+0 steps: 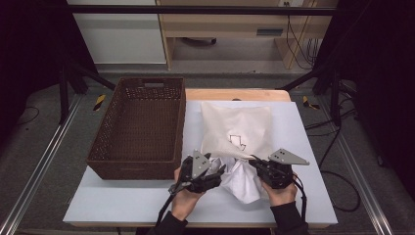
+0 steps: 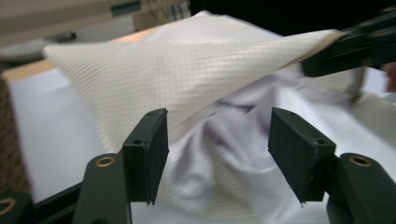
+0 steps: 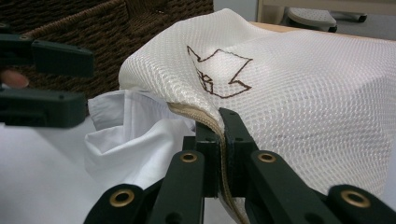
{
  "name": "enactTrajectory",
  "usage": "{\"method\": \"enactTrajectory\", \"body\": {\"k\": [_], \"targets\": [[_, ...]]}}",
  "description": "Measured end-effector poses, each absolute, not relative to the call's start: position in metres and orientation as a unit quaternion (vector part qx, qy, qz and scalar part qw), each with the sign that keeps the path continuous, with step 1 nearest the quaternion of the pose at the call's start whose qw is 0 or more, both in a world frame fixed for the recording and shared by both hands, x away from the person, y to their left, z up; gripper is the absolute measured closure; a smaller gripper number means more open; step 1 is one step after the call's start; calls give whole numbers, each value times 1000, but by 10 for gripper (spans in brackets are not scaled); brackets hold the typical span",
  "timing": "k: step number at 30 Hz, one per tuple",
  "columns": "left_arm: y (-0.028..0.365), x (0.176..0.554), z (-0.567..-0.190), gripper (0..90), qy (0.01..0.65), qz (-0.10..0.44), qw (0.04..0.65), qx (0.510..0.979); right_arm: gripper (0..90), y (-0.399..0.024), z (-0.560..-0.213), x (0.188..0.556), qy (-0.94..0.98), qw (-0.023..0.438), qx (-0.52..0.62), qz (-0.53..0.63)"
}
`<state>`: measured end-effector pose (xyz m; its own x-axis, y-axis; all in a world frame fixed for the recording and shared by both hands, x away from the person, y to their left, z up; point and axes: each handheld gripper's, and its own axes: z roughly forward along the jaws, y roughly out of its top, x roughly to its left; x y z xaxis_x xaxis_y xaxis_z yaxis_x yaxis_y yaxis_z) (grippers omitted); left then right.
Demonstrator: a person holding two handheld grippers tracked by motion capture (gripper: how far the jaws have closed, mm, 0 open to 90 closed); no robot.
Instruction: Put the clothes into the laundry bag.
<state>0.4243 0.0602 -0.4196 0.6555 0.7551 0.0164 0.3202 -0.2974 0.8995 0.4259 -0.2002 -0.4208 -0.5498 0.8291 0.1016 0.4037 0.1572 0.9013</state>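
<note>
right gripper view is showing the right gripper clamping the zipper edge of the mesh bag, lifting its mouth so the white shirt is going in. the left gripper, jaws apart, is hovering at the shirt just beside the bag; the basket is crowding the bag's left, bare table lying on the bag's near side.

The tall brown wicker basket walls off the left; the white mesh laundry bag blocks mid-tabletop. Bare front corners and right strip give passage.
</note>
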Motion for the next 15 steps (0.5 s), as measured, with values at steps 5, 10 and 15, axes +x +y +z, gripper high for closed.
{"method": "enactTrajectory", "body": {"k": [5, 10, 15], "targets": [[65, 439, -435, 437, 380, 208, 453, 780, 870, -200, -422, 426, 731, 214, 422, 492], [55, 439, -440, 797, 367, 173, 457, 792, 870, -200, -422, 426, 732, 215, 421, 491], [36, 436, -427, 858, 335, 145, 494, 789, 870, -200, -421, 426, 731, 216, 420, 492]]}}
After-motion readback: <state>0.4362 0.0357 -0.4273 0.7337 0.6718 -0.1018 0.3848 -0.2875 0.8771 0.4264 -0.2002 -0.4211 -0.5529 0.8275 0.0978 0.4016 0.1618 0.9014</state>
